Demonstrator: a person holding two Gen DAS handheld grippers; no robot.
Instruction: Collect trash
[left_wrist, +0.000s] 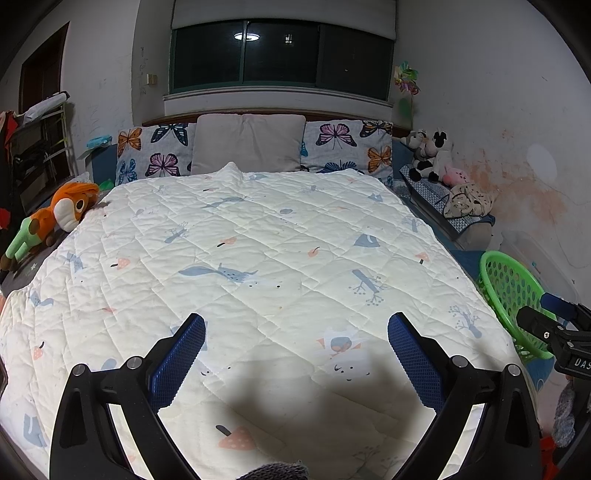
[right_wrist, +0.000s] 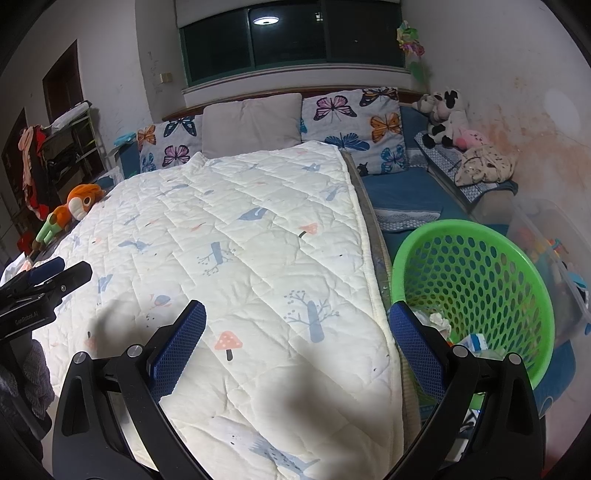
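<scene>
at the bed's far left corner an orange plush toy (left_wrist: 62, 214) lies on the dark sheet beside the quilt's left edge, its green legs pointing toward the near side. behind it, against the left wall, stands a metal rack (left_wrist: 40, 147) hung with clothes.

the white quilt (left_wrist: 258, 258), printed with foxes, trees and mushrooms, covers most of the bed. along the headboard edge sit a butterfly pillow (left_wrist: 155, 151), a plain grey pillow (left_wrist: 247, 144) in the middle, and a second butterfly pillow (left_wrist: 351, 147). a dark window (left_wrist: 280, 55) above them reflects a ceiling lamp.

the left gripper (left_wrist: 295, 354) hangs over the near edge of the quilt, its blue-padded fingers (left_wrist: 181, 358) spread wide with nothing between them. the right gripper (right_wrist: 295, 347) hovers above the quilt's near right corner, likewise released and empty; its right finger overlaps the basket rim in the right wrist view.

just off the bed's right edge stands a green perforated basket (right_wrist: 480, 273). the trash (right_wrist: 458, 328) lies in its bottom: crumpled white paper and a bluish wrapper, partly hidden by the gripper finger.

beyond the basket, a cow plush (right_wrist: 447, 118) and a pink plush (right_wrist: 472, 138) sit on a low bench along the right wall, next to a crumpled spotted cloth (right_wrist: 484, 166). a clear storage bin (right_wrist: 554, 251) stands behind the basket.
</scene>
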